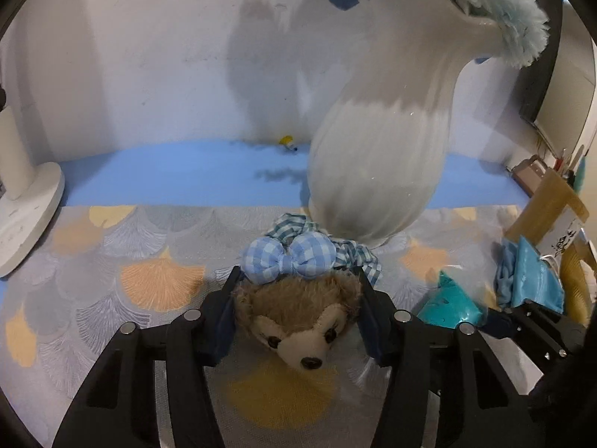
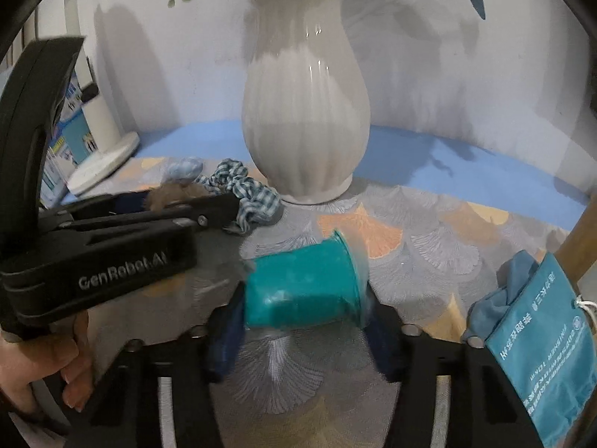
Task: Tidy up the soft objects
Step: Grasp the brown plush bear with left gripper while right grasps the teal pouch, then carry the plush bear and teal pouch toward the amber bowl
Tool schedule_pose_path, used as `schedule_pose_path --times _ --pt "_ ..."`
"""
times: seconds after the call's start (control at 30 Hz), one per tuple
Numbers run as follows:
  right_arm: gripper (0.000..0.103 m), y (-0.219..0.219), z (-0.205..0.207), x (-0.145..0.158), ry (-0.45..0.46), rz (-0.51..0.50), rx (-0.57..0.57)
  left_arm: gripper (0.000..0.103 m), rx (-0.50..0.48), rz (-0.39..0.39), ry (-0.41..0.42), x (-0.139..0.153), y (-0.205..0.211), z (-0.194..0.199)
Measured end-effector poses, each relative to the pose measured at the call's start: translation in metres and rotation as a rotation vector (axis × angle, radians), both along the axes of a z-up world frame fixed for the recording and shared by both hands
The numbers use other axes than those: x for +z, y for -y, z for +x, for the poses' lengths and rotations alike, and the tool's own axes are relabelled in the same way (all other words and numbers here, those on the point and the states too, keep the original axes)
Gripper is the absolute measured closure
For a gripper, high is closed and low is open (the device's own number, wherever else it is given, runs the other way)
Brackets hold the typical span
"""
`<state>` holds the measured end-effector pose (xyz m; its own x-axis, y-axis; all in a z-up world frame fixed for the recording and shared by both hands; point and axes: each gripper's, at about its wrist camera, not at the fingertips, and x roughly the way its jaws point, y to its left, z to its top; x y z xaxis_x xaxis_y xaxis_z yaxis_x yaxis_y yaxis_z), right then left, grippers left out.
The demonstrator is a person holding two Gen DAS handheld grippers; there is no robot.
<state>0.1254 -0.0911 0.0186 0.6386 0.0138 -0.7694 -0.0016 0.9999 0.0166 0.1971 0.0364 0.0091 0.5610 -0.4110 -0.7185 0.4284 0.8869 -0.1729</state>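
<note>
left gripper (image 1: 298, 321) clamped on plush bear head (image 1: 298, 317), near of white vase (image 1: 377, 156), to lift it | right gripper (image 2: 304, 321) pinching teal pouch (image 2: 304, 287) on patterned cloth (image 2: 429, 246), for sorting

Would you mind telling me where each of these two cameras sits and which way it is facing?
Left wrist view: on the left gripper, looking forward and down along its fingers at the plush bear head they clamp; behind it the white vase. Only the gripper's own fingers show.
Right wrist view: on the right gripper, looking forward and down at the teal packet pressed between its pads; a hand holding the left gripper shows at left.
Shared: vase, checked scrunchie, bear, teal packet, patterned cloth.
</note>
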Motion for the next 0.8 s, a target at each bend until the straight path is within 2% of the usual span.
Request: schedule_pose_path --times 0.17,0.27,0.43,0.63,0.8 --pt "0.052 0.012 -0.004 0.005 0.041 0.134 0.031 0.051 0.008 -0.002 0.011 0.001 -0.001 -0.002" --pt "0.052 0.018 -0.006 0.006 0.056 0.191 0.038 0.051 0.010 -0.046 -0.005 0.001 -0.007 -0.001" --pt "0.052 0.024 -0.006 0.007 0.063 0.237 0.031 0.052 0.010 -0.120 -0.006 0.004 -0.017 -0.002" --pt "0.052 0.037 -0.011 0.008 0.090 0.308 0.022 0.055 0.010 -0.156 0.045 0.012 -0.022 -0.017" --pt "0.052 0.040 -0.021 0.013 0.129 0.334 0.015 0.056 0.040 -0.200 0.029 0.015 -0.029 -0.032"
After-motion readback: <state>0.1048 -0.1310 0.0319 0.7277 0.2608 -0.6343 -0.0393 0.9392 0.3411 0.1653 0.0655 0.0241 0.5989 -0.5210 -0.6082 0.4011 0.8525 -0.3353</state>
